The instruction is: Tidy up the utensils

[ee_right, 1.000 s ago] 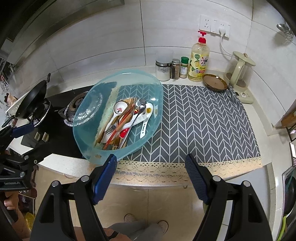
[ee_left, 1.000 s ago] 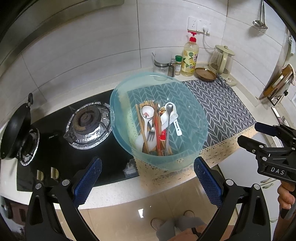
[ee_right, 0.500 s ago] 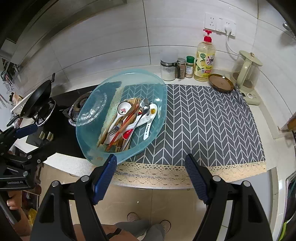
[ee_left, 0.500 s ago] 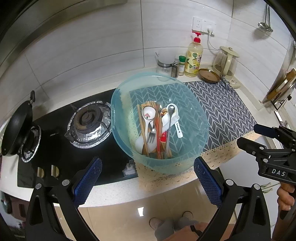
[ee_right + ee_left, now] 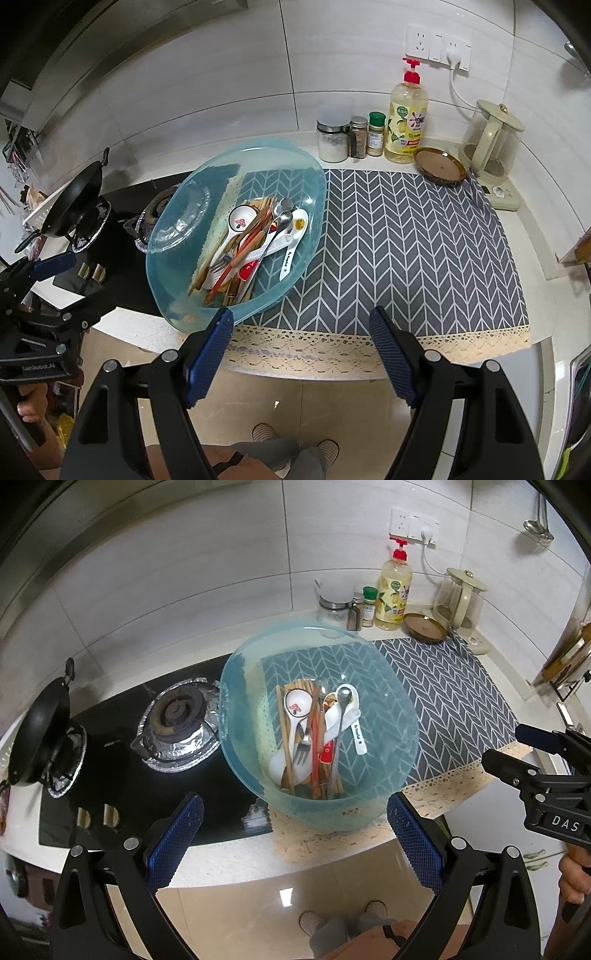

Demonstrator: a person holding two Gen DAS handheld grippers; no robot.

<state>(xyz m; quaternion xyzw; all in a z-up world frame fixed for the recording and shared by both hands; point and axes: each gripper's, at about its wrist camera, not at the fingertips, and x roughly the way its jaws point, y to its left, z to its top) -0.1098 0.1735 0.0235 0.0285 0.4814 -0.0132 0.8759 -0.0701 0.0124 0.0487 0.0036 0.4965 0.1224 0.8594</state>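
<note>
Blue-padded left gripper (image 5: 293, 834) and right gripper (image 5: 301, 354) hover wide, angled down.

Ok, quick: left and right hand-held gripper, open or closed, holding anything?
Left hand-held gripper: open, empty.
Right hand-held gripper: open, empty.

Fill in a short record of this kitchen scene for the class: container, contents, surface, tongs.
container: blue translucent basin, on the mat's left end
contents: utensils piled together, including spoons, a fork, chopsticks
surface: grey chevron mat, bare to the right of the basin
left tongs: open, holding nothing
right tongs: open, holding nothing
</note>
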